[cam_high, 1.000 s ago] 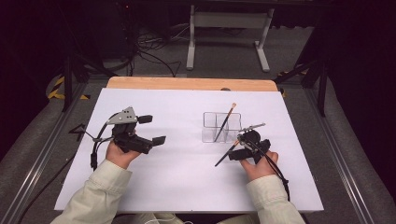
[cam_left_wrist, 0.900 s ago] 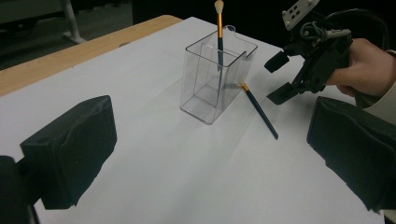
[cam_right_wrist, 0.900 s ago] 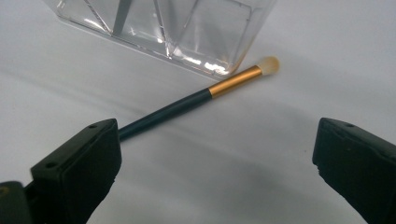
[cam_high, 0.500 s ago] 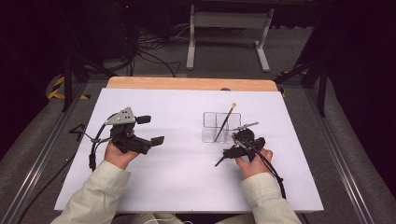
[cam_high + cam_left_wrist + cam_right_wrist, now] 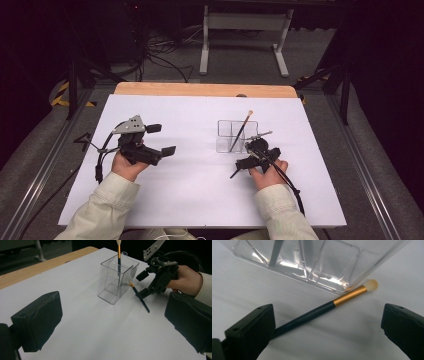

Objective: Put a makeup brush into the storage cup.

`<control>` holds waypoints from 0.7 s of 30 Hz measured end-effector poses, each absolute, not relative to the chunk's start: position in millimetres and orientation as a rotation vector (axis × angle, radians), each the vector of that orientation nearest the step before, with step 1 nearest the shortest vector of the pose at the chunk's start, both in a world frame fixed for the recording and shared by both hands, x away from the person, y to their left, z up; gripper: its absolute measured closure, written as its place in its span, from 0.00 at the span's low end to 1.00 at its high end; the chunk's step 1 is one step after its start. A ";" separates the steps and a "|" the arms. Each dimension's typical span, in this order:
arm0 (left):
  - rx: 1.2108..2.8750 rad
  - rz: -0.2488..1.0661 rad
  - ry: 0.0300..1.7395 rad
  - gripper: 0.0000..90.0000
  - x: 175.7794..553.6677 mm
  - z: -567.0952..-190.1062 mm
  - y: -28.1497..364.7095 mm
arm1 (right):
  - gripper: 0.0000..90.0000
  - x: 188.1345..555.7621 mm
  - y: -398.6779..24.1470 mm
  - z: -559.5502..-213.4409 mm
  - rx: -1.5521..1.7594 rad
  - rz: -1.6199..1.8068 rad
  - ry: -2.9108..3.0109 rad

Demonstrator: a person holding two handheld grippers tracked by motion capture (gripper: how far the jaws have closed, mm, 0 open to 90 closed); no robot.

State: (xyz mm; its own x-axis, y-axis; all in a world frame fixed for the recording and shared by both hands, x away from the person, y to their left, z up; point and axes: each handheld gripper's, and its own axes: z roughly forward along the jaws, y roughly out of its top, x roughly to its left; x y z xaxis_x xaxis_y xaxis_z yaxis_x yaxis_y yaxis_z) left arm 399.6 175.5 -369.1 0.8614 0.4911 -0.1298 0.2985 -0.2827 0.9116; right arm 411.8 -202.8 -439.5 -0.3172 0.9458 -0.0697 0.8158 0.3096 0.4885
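A clear divided holder [image 5: 225, 139] [image 5: 112, 287] [image 5: 332, 267] stands right of centre on the white table. One dark brush [image 5: 243, 125] [image 5: 119, 257] stands tilted inside it, pale tip up. A second dark brush [image 5: 234, 173] [image 5: 140, 299] [image 5: 319, 311] with a gold ferrule lies on the table, its pale bristles against the holder's near corner. My right gripper [image 5: 257, 156] [image 5: 150, 287] [image 5: 327, 320] hovers open over this brush, a jaw on either side, the handle running close by one jaw. My left gripper [image 5: 161, 139] [image 5: 110, 322] is open at the left and holds nothing.
The white sheet [image 5: 190, 200] covers the table, with a wooden strip [image 5: 205, 90] along its far edge. Beyond it stand a metal frame [image 5: 245, 30] and cables on the dark floor. Cables trail back from both grippers along the person's sleeves.
My right gripper has shifted slightly left, closer to the holder, over the lying brush. The left gripper has stayed where it was.
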 end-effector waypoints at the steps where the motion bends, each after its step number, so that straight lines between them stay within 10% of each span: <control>1: 1.889 0.209 0.587 0.02 399.6 -369.0 175.6 | 0.00 412.2 -202.1 -441.0 1.584 0.510 2.238; 14: 1.897 0.206 0.589 0.02 400.0 -369.8 173.3 | 0.01 411.8 -205.4 -439.9 1.650 0.416 2.289; 21: 1.899 0.207 0.588 0.02 400.2 -370.0 173.5 | 0.22 409.0 -206.9 -433.4 1.676 0.426 2.329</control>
State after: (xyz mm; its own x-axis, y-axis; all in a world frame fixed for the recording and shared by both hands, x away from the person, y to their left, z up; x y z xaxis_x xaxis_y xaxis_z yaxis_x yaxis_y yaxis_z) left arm 400.2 173.5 -370.0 0.8626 0.4894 -0.1284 0.3012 -0.2927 0.9075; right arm 409.0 -206.9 -433.4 -0.3135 0.9493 -0.0239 0.8793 0.2997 0.3703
